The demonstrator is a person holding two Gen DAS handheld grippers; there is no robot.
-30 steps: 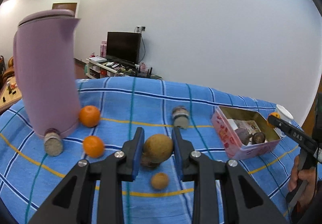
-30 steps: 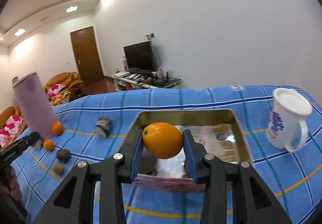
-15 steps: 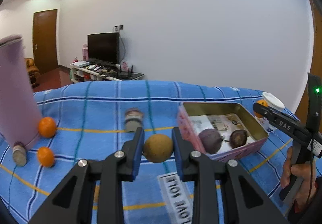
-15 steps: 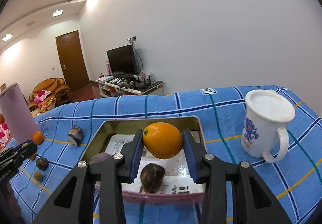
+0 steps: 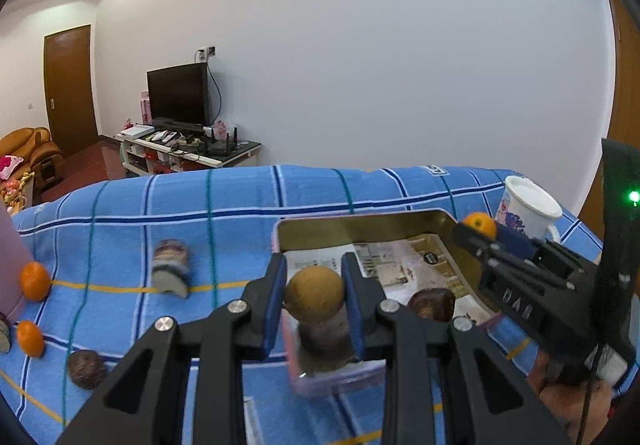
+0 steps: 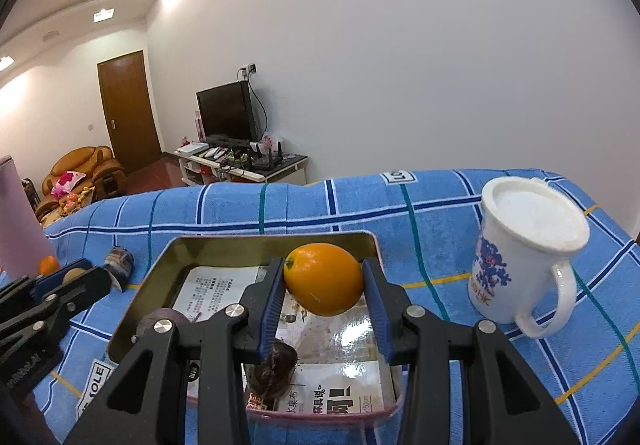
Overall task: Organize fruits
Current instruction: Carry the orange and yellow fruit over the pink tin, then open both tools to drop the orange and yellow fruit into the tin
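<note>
**Both fruits now over the tin**

Now, in the left wrist view, the left gripper [image 5: 314,295] is clenched on a round brown fruit [image 5: 314,294], and that fruit hangs just over the near corner of the pink tin [image 5: 360,220]. A second ago the same fruit was held above the blue checked cloth [image 5: 240,197], with the tin well off to the right; the tin has since slid in under the fingers. Two dark fruits lie inside on the printed paper, one [image 5: 432,303] near the right wall and one [image 5: 326,337] directly below the held fruit. Left out on the cloth are two small oranges [image 5: 30,309], a dark round fruit [image 5: 85,363] and a small jar on its side [image 5: 171,267].

Over in the right wrist view, the right gripper [image 6: 323,285] grips an orange [image 6: 323,279] by its two sides. It hangs above the middle of the tin [image 6: 272,241], further in than a second ago, when it sat over the near edge. The white mug [image 6: 528,245] stands beside the tin on the right, apart from it. The left gripper [image 6: 52,293] shows at the left edge, close to the tin's rim.

Both carries look nearly finished; what seems to remain is lowering and letting go. The brown fruit may land on the dark one below and roll.
</note>
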